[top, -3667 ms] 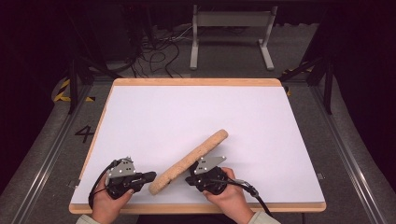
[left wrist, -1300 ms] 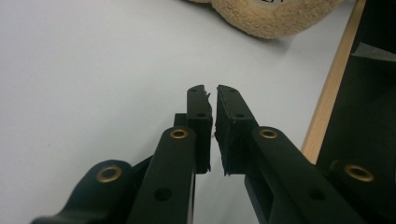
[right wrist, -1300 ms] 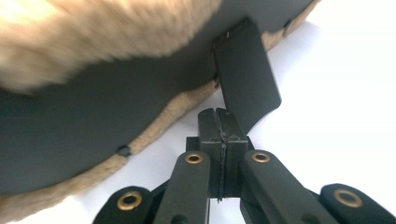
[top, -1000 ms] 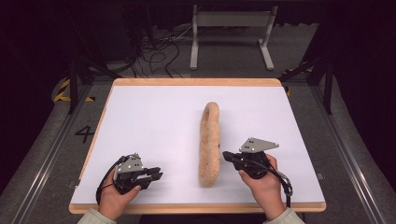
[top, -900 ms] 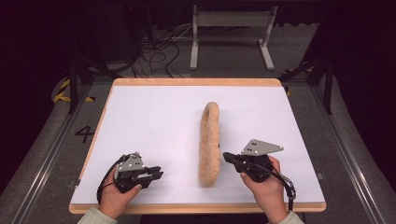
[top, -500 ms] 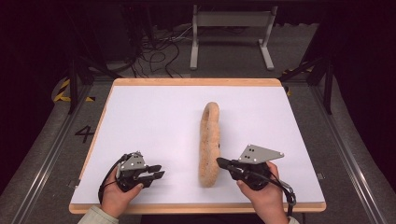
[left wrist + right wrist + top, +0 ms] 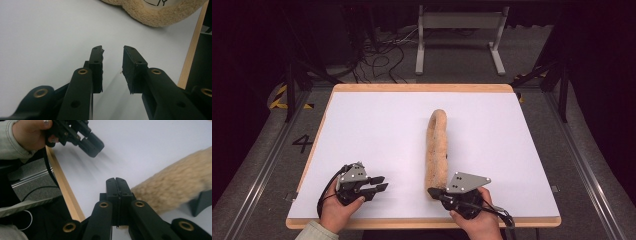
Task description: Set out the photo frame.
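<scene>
A long tan fleecy roll [image 7: 437, 150] lies lengthwise on the white board [image 7: 377, 125], curved over at its far end. My right gripper [image 7: 432, 191] is shut with nothing between its jaws, and its tips are against the roll's near end [image 7: 175, 187]. In the right gripper view the jaws [image 7: 116, 180] press flat together. My left gripper [image 7: 382, 184] rests at the board's near left, apart from the roll [image 7: 150, 12]. Its jaws [image 7: 113, 48] have just been opening and stand a little apart with nothing between them.
The board's wooden edge [image 7: 422, 222] runs close under both hands. Behind the table stand a grey metal frame [image 7: 459, 35] and loose cables [image 7: 382, 55] on the dark floor. A painted 4 [image 7: 302, 143] and yellow-black tape [image 7: 279, 97] mark the floor at left.
The roll, once diagonal between the grippers, now lies lengthwise. My right gripper has slid left and nearer, up to the roll's near end. The left jaws have parted slightly.
</scene>
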The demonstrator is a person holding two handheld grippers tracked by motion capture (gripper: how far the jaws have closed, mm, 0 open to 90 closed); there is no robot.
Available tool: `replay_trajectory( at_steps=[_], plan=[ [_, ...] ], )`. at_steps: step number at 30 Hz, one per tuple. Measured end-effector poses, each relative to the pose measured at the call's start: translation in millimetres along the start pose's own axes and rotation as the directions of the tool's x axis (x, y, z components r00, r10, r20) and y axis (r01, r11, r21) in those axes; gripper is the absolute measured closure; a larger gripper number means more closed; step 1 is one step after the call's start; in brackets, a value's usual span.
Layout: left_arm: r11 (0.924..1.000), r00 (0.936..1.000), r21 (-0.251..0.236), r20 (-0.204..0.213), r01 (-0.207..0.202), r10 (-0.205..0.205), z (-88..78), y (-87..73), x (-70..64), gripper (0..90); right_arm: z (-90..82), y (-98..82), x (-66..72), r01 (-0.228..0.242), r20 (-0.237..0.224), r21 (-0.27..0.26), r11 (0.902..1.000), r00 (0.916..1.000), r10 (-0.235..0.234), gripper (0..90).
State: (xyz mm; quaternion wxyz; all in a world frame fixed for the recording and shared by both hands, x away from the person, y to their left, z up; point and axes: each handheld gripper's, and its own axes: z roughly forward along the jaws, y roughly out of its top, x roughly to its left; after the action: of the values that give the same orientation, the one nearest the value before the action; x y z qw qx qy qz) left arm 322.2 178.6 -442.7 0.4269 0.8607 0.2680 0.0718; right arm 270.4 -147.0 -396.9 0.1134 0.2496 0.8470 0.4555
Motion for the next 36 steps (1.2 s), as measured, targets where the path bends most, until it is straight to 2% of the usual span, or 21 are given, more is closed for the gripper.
replay_trajectory(
  at_steps=[5, 11, 17, 27, 36],
  plan=[
    [1.0000, 1.0000, 0.000, 0.000, -0.001, 0.001, 0.0, 0.0, -0.8, 70.4, 5.5, -2.8, 1.7, 0.009, -0.003, 0.015, 0.9998, 1.0000, -0.009, 90.0],
    [1.0000, 1.0000, 0.002, 0.004, -0.004, 0.004, 0.3, -0.1, -0.1, 70.0, 3.5, -3.3, -1.3, 0.002, -0.013, 0.019, 0.9998, 0.9999, -0.002, 90.0],
    [1.0000, 1.0000, -0.001, 0.009, -0.004, 0.004, 0.2, -0.1, 0.2, 69.3, -0.9, -6.1, -2.1, -0.002, -0.004, 0.028, 0.9996, 1.0000, 0.002, 90.0],
    [0.9999, 0.9996, 0.002, 0.024, -0.012, 0.011, 5.4, 4.2, -0.1, 69.1, -19.4, -17.4, -9.3, -0.031, 0.040, 0.033, 0.9990, 0.9987, 0.030, 90.0],
    [0.9998, 0.9995, 0.005, 0.026, -0.020, 0.020, 7.8, 6.0, 0.2, 69.0, -40.4, -29.3, -22.7, -0.066, 0.111, 0.029, 0.9974, 0.9918, 0.063, 90.0]
  ],
)
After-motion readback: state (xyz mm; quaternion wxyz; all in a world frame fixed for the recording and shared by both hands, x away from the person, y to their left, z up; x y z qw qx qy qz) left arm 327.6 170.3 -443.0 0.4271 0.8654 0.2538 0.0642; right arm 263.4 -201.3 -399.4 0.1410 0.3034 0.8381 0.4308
